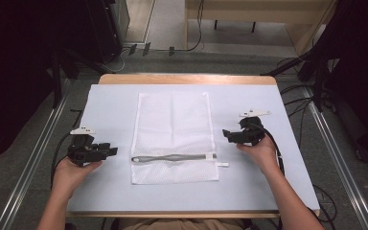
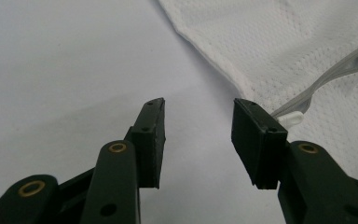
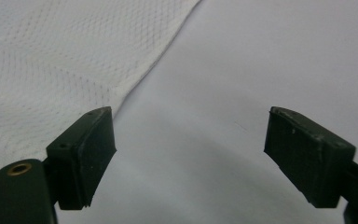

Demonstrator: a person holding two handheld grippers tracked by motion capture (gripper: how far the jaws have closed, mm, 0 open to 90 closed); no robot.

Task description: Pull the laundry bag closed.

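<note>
A white mesh laundry bag (image 1: 172,136) lies flat on the pale sheet in the middle of the table, its grey zipper (image 1: 170,157) running across near the front, partly unzipped. My left gripper (image 1: 109,150) rests on the sheet just left of the bag, open, pointing at the zipper's end. In the left gripper view the bag's edge (image 2: 279,51) and the zipper (image 2: 335,74) lie just ahead of my empty jaws. My right gripper (image 1: 226,134) sits right of the bag, open and empty; the bag's mesh (image 3: 51,60) shows beyond its left jaw.
The pale sheet (image 1: 110,105) covers a wooden table (image 1: 187,78). Metal rails (image 1: 33,158) run along the floor on both sides. Dark equipment and cables (image 1: 316,72) stand beyond the far corners. Bare sheet surrounds the bag.
</note>
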